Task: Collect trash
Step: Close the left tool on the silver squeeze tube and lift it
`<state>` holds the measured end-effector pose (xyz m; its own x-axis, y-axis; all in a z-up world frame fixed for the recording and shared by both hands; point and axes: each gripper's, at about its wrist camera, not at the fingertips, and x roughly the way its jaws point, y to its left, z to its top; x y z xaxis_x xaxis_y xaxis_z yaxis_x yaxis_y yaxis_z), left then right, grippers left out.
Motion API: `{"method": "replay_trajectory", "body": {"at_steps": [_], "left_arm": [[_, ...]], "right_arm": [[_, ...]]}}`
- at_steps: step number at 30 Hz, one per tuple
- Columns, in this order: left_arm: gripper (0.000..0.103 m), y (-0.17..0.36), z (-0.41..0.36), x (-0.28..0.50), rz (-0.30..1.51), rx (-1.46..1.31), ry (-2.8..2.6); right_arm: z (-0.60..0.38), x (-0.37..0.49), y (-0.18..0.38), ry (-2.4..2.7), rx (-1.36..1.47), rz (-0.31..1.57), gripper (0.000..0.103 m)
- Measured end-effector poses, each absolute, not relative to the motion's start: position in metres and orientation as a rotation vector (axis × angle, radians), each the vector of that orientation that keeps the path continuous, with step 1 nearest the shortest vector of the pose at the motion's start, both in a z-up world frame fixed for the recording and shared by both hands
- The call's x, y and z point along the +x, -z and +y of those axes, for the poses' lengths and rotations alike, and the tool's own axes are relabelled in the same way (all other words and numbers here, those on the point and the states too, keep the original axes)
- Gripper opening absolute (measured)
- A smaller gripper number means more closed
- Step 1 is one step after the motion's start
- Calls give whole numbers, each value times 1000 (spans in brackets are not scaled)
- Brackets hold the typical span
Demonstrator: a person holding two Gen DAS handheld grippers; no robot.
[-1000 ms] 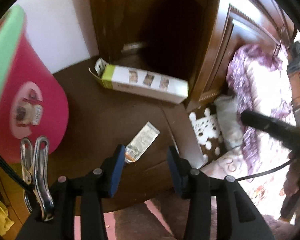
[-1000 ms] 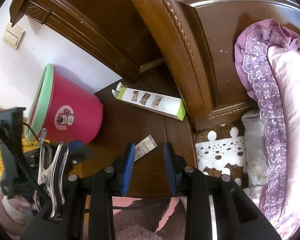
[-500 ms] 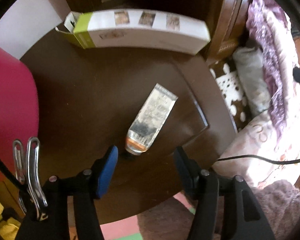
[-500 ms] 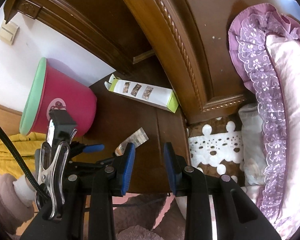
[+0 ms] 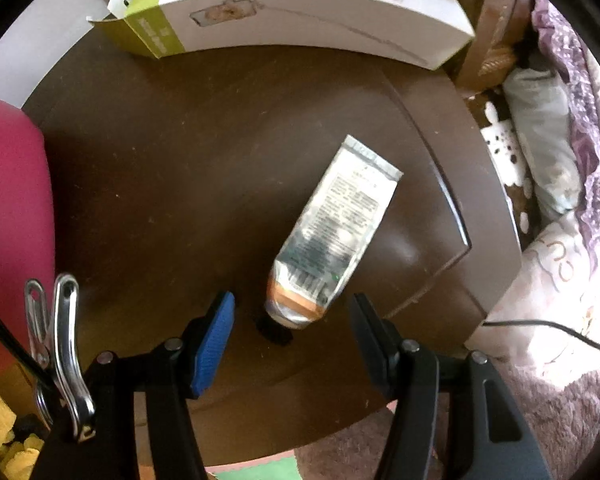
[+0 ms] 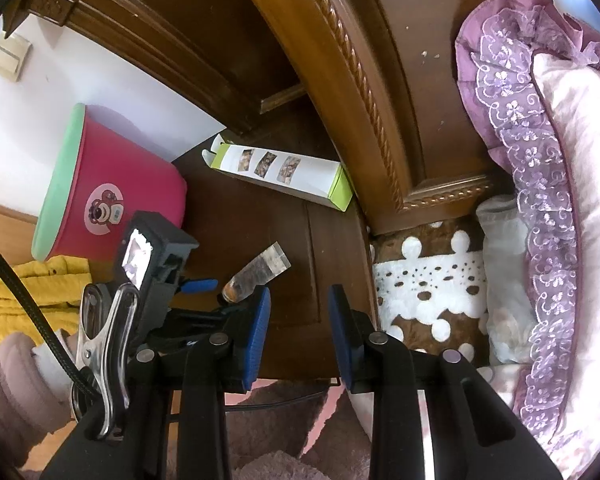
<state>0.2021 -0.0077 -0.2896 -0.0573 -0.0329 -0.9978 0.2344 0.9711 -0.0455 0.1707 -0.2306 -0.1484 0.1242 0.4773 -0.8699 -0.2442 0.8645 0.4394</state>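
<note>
A squeezed silver tube (image 5: 332,228) with an orange band and dark cap lies on the dark wooden nightstand top (image 5: 172,184). My left gripper (image 5: 292,324) points straight down over it. It is open, with the tube's cap end lying between its fingertips and the pads clear of it. A long white and green carton (image 5: 300,12) lies at the back of the top. The right wrist view shows the same tube (image 6: 260,270), the carton (image 6: 280,172) and a pink bin with a green rim (image 6: 100,188). My right gripper (image 6: 298,324) hangs open and empty above the nightstand's front edge.
The pink bin's wall (image 5: 12,208) stands close on the left of the nightstand. A carved wooden headboard (image 6: 360,80) rises behind, and bedding with purple lace (image 6: 540,200) lies to the right. Yellow cloth (image 6: 24,296) and a person's sleeve (image 6: 12,384) are at the lower left.
My left gripper has come down close over the tube and its jaws have spread wider; the tube's cap end now lies between the fingertips. The right gripper has hardly moved.
</note>
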Motion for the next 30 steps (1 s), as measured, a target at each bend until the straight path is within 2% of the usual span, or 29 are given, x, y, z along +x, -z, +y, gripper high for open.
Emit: {"method": "replay_trajectory", "body": {"at_steps": [3,9,11,12,13,20,28,30], "left_arm": [[67,291,-8,206,1602,154,200],[66,290,-3,214,1586,122,144],[57,289,-2,215,1580,138,126],[46,286,1,215,1570,131,123],[38,285,3,216,1567,121,116],[38,281,38,210,1572,-67,49],[38,260,65,179,1530,-186,2],[38,254,72,169,1522,-223,-13]], "right_arm": [[-229,168,150,-530,202,1354,31],[-229,166,156,-521,192,1372,31],[-229,166,158,-521,188,1375,31],[-228,167,158,-522,185,1377,31],[-227,168,159,-523,182,1378,31],[-213,176,159,-551,146,1374,31],[-176,191,156,-606,-21,1330,31],[-167,195,157,-611,-57,1326,36]]}}
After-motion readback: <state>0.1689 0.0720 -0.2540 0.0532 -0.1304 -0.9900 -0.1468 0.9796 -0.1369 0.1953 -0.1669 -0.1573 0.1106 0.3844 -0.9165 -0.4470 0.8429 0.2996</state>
